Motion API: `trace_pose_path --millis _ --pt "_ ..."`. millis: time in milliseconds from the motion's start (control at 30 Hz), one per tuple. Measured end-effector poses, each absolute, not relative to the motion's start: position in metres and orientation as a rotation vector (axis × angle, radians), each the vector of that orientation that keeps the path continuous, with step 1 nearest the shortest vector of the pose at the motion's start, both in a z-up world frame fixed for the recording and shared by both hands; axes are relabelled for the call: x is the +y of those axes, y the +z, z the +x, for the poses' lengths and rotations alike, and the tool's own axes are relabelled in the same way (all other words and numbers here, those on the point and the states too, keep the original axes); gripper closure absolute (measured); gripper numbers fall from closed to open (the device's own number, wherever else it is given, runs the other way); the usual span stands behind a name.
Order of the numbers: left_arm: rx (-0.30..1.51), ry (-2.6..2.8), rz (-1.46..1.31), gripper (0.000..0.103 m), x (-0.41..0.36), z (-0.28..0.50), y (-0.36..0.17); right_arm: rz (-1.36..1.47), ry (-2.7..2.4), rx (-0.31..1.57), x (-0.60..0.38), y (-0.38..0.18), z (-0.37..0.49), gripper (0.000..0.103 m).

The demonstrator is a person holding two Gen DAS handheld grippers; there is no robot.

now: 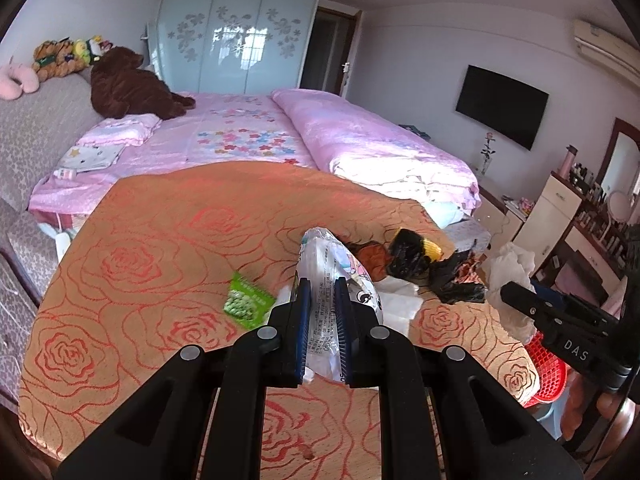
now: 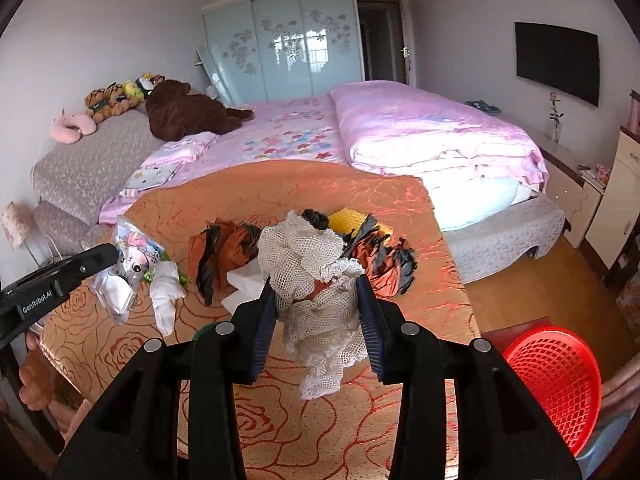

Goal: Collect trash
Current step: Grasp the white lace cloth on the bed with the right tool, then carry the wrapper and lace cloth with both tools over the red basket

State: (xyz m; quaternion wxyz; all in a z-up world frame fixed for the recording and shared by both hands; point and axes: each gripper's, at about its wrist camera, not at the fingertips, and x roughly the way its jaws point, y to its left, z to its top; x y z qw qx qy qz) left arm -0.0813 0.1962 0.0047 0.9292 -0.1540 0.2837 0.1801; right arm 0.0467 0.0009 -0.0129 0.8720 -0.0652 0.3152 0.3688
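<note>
Rose-patterned tabletop [image 1: 160, 248] beside a bed: a plastic wrapper [image 1: 324, 300] is clamped in the left hand-held gripper [image 1: 323, 312], white netting [image 2: 316, 280] in the right hand-held gripper [image 2: 318, 312] — both lifted, presumably for the red basket [image 2: 560, 384].

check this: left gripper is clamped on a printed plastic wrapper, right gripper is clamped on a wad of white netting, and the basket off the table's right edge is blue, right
Not quite: the basket is red, as the right wrist view shows. The rest holds: the left gripper is clamped on the printed plastic wrapper, the right gripper on the white netting.
</note>
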Motion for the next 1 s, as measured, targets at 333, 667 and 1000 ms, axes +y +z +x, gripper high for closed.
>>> trace_pose_path --millis 333,667,1000 --pt "0.579 0.311 -0.252 0.091 0.174 -0.062 0.012 -0.114 0.706 0.627 -0.021 -0.001 0.052 0.065" --pt "0.589 0.24 -0.191 0.091 0.143 -0.036 0.015 -0.095 0.61 0.605 -0.055 0.009 0.062 0.065" --pt "0.601 0.117 -0.115 0.091 0.097 -0.001 0.016 -0.064 0.488 0.617 -0.101 0.005 0.078 0.065"
